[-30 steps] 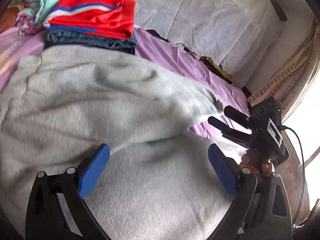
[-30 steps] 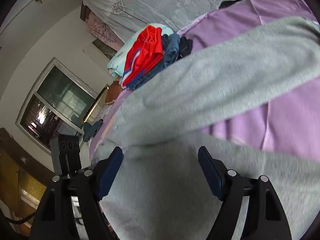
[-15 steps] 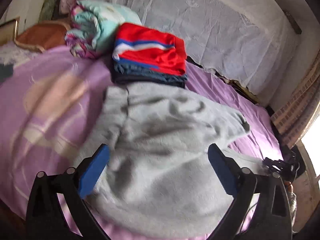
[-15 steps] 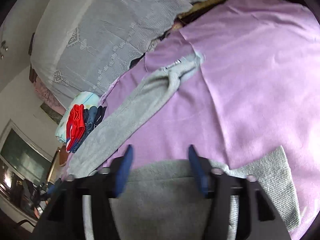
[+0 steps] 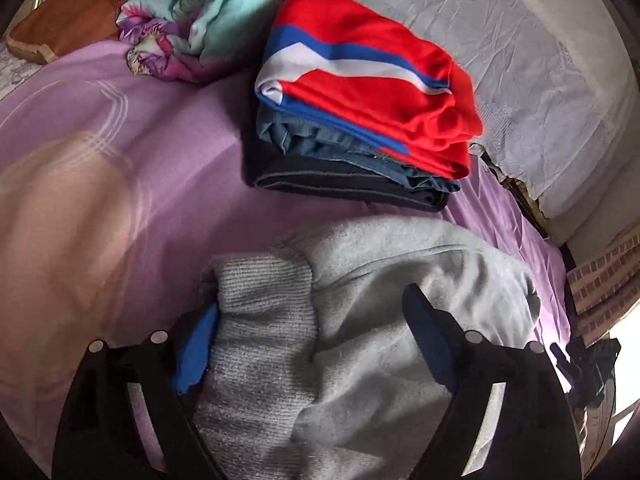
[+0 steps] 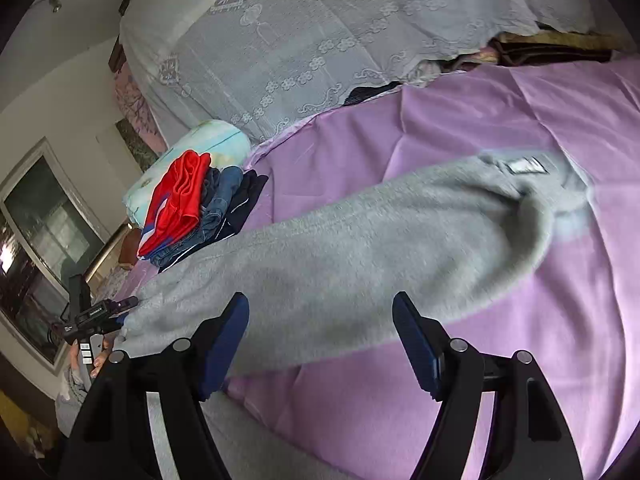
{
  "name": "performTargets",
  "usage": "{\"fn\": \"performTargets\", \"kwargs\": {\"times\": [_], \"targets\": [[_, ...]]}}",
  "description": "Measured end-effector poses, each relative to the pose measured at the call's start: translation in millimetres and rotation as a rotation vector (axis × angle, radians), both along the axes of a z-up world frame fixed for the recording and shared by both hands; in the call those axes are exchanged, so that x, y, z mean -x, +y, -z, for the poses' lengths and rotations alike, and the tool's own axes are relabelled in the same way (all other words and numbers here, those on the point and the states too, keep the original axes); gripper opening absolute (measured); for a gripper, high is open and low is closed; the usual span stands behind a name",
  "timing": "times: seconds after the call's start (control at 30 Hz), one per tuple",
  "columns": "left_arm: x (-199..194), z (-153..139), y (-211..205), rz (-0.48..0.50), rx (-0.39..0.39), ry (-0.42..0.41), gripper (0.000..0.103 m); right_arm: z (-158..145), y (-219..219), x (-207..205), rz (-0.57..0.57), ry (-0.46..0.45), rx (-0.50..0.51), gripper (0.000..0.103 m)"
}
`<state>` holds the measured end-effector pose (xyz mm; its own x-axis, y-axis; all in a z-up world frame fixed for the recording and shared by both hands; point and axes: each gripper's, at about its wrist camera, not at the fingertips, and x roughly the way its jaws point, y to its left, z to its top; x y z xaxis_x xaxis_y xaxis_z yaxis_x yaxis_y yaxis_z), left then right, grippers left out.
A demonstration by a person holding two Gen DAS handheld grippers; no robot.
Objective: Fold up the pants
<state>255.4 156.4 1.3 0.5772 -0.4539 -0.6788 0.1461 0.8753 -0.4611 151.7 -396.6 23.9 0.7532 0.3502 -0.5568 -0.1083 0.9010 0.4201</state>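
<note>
Purple bed, white lace cover along far side. Grey pants stretched across bed, white label illegible. Folded stack far: red shorts over jeans; floral blanket left. Left claw released, ribbed cuff bunched between fingers. Right claw released above pants.

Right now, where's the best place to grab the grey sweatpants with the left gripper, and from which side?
Probably the ribbed cuff of the grey sweatpants, which lies between the open fingers of the left gripper. It is a thicker, raised band lying on top of the bunched fabric, so it should pinch firmly. Come straight forward from the near edge of the purple bedsheet, closing across the cuff's width.
</note>
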Motion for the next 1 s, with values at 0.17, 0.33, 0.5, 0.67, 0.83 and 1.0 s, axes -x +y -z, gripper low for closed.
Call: {"fn": "performTargets", "kwargs": {"times": [0.17,0.33,0.5,0.67,0.83,1.0], "targets": [[4,-1,-1,-0.04,-0.056,-0.042,0.055,-10,39,-80,-0.141,-0.051,0.189,0.083],[12,-10,12,-0.063,0.003,-0.118,0.038,-6,82,-127,-0.385,-0.122,0.353,0.089],[10,-11,15,-0.055,0.042,-0.123,0.037,25,100,-156,-0.504,-0.021,0.424,0.089],[5,-9,14,-0.036,0.068,-0.112,0.037,38,104,-146,-0.458,0.006,0.499,0.03],[4,-6,18,-0.033,0.107,-0.095,0.037,19,121,-98,-0.375,-0.086,0.648,0.004],[13,-12,18,-0.029,0.11,-0.145,0.027,-22,114,-27,-0.299,-0.165,0.649,0.004]]}}
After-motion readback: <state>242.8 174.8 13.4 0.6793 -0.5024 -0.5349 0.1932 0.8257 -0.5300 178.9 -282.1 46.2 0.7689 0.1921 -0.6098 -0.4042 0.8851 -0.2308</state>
